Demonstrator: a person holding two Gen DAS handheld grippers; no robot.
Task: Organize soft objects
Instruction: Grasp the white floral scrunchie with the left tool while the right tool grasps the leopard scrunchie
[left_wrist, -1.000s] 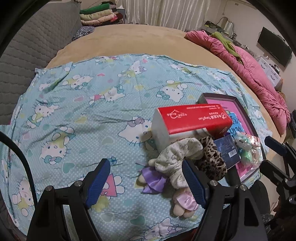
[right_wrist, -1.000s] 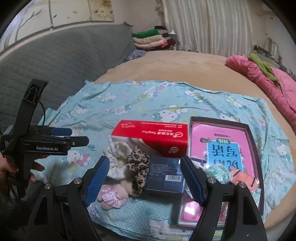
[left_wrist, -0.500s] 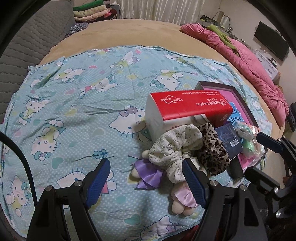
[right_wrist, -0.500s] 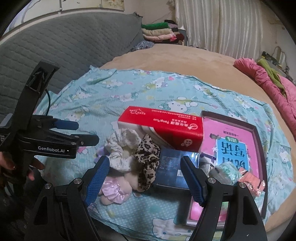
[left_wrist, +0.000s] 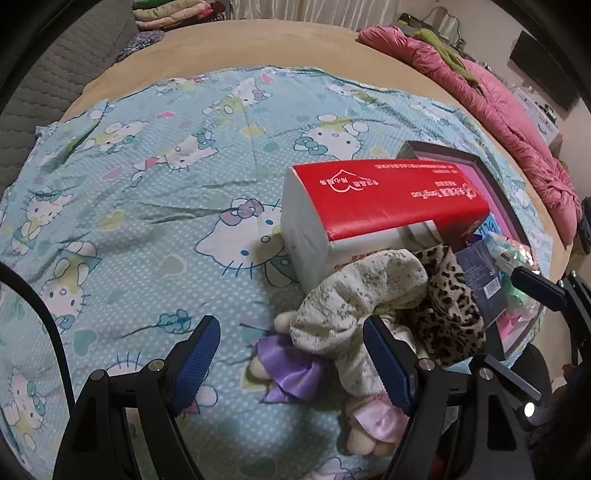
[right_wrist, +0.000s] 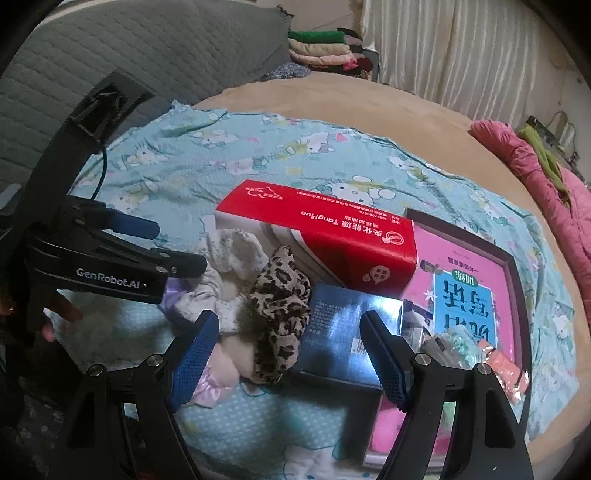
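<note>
Both claws spread wide, holding nothing; left gripper (left_wrist: 291, 363) should drop square over the white scrunchie (left_wrist: 354, 295) near the sheet's (left_wrist: 147, 221) front edge; pinch only 1 layer.

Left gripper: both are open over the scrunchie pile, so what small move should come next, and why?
Probably ease the left gripper forward and down onto the white floral scrunchie. It lies on top of the pile, ahead of the open fingers, draped over the plush doll and against the leopard scrunchie; nothing is gripped yet.
</note>
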